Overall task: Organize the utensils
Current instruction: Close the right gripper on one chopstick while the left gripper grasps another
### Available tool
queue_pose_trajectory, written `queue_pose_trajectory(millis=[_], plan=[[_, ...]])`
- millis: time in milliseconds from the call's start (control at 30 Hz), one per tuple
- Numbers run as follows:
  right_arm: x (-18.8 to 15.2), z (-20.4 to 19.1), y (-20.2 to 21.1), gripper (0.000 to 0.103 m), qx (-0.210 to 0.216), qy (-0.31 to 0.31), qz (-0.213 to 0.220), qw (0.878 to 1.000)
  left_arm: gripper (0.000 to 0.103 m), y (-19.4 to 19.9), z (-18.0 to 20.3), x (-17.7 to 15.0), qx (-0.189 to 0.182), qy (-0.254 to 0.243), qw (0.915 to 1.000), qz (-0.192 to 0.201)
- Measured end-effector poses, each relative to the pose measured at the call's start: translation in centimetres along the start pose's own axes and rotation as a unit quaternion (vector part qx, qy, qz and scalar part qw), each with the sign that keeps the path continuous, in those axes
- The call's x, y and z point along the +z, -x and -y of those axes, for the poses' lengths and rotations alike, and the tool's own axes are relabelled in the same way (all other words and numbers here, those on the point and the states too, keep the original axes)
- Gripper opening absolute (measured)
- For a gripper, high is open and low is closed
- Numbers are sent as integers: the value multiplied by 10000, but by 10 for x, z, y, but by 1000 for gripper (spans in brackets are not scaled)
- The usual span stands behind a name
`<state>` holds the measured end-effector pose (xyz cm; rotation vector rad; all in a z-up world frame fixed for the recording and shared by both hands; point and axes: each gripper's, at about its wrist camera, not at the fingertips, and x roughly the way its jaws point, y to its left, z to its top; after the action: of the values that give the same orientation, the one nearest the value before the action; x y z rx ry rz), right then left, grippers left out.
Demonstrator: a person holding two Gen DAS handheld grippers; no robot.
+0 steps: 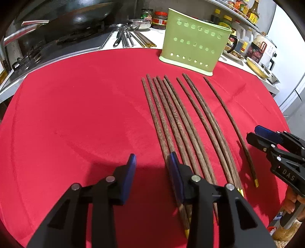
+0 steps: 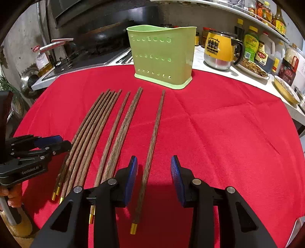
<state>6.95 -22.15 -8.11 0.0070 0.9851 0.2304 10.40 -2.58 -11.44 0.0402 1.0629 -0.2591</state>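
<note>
hovering low and tilted steeply down over a red cloth-covered table (image 1: 76,114), the left gripper (image 1: 152,162) has its blue-padded black fingers partway open with only bare cloth between them; its right finger (image 1: 176,171) sits over the near ends of the dark brown wooden chopsticks with gold tips (image 1: 177,124), gripping nothing. the right gripper (image 2: 154,164) hangs at a similar tilt, jaws also partway open, straddling the lone chopstick (image 2: 154,133) that lies apart to the right of the bunch, pads clear of it. the chopsticks lie side by side on the cloth, pointing toward a pale green perforated plastic utensil holder (image 2: 162,57) standing upright at the cloth's far edge. behind it, a black wok (image 1: 76,17) sits on a stove, metal spoons and more chopsticks (image 1: 129,38) lie on the white counter, and a yellow mug (image 2: 219,49) stands among sauce bottles. a hand (image 2: 13,198) on the left gripper's handle is mostly cut off; the holder's inside cannot be seen.
</note>
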Motion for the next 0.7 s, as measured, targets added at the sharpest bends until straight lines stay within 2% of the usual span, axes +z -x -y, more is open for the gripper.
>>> queue_pose_trajectory(millis=[200, 267, 367, 433, 500, 567, 700], plan=[[-1, 0, -6, 38, 20, -7, -44, 10000, 34, -4, 9, 3, 159, -242, 9996, -21], [-1, -4, -8, 38, 40, 50, -47, 10000, 28, -5, 11, 3, 321, -376, 9988, -10], [-1, -11, -12, 28, 43, 201, -53, 9998, 19, -6, 9, 3, 516, -500, 9974, 3], [-1, -14, -16, 19, -45, 263, -74, 9996, 19, -6, 4, 3, 613, -535, 9967, 27], [-1, -15, -22, 13, -129, 309, -104, 9994, 19, -5, -1, 2, 597, -563, 9966, 40], [-3, -14, -22, 12, -120, 300, -63, 9995, 19, -4, -5, 0, 574, -568, 9967, 49], [-11, -9, -16, 11, -200, 277, -72, 9994, 19, 5, -17, -11, 208, -432, 9988, 115]])
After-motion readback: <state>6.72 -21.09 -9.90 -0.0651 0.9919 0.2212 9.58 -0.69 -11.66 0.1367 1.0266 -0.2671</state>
